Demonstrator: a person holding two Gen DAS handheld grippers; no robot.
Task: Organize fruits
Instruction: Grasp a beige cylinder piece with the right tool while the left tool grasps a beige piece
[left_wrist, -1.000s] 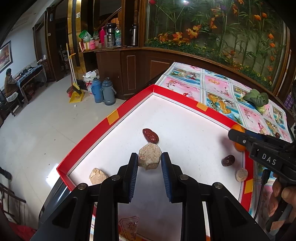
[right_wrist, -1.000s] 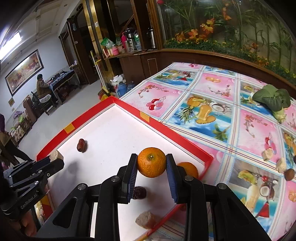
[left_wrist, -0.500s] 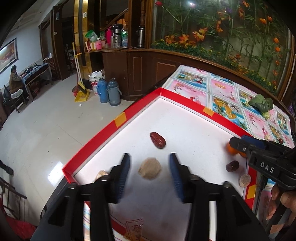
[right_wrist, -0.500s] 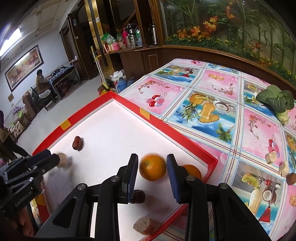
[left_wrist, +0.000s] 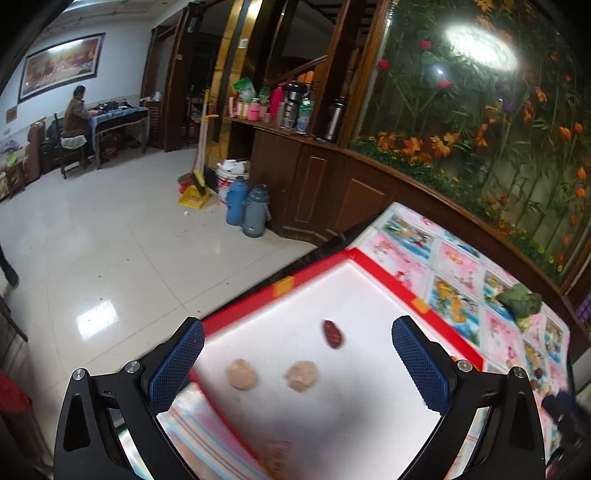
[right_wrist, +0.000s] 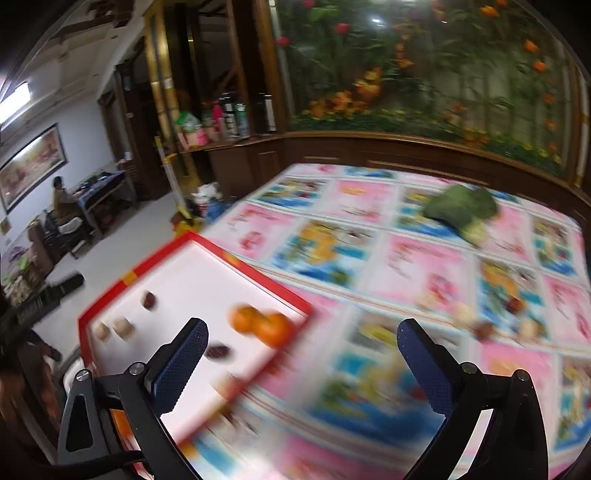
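A red-rimmed white tray (left_wrist: 373, 264) (right_wrist: 110, 308) lies on the table. In the left wrist view it holds two beige lumpy fruits (left_wrist: 301, 375) (left_wrist: 241, 373) and a dark red date (left_wrist: 332, 333). My left gripper (left_wrist: 297, 363) is open wide and empty above them. In the blurred right wrist view two oranges (right_wrist: 263, 324) lie side by side at the tray's right rim, with a dark date (right_wrist: 218, 351) nearer and the beige fruits (right_wrist: 123, 326) at the left. My right gripper (right_wrist: 299, 362) is open wide and empty, raised above the tray's right edge.
A fruit-print tablecloth (right_wrist: 424, 258) covers the table. A green leafy vegetable (right_wrist: 460, 212) (left_wrist: 519, 303) lies at its far side. Several small loose fruits (right_wrist: 484, 328) lie on the cloth at the right. The floor drops off left of the tray.
Both grippers opened and pulled back and up. The left let go of the beige fruit, the right let go of the orange; both now lie in the tray.
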